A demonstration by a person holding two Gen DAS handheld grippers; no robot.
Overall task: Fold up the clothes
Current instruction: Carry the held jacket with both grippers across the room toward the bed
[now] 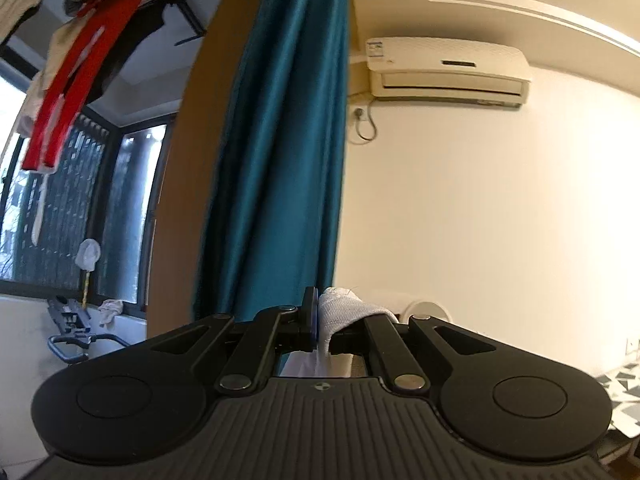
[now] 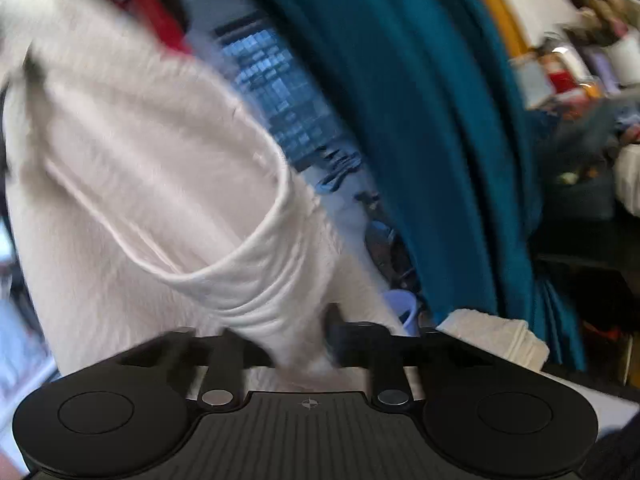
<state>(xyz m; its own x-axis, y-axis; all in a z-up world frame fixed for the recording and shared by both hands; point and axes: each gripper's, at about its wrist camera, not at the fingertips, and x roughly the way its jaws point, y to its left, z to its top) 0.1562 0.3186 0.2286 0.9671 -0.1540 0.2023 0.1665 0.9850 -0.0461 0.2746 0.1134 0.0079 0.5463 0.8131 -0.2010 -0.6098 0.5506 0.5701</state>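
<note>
Left wrist view: While the camera tilts up at the wall, a fold of the white garment (image 1: 340,312) bunches just right of the teal curtain (image 1: 280,140), low in the frame.
Left jaws: the left gripper (image 1: 320,320) is closed tight on that white fold, blue pad pressed against it.
Right wrist view: the same pale, ribbed cloth (image 2: 160,184) hangs blurred to the left of the curtain (image 2: 420,120), one hem curving across.
Right jaws: the right gripper (image 2: 320,344) pinches the cloth where it narrows between the fingers.
</note>
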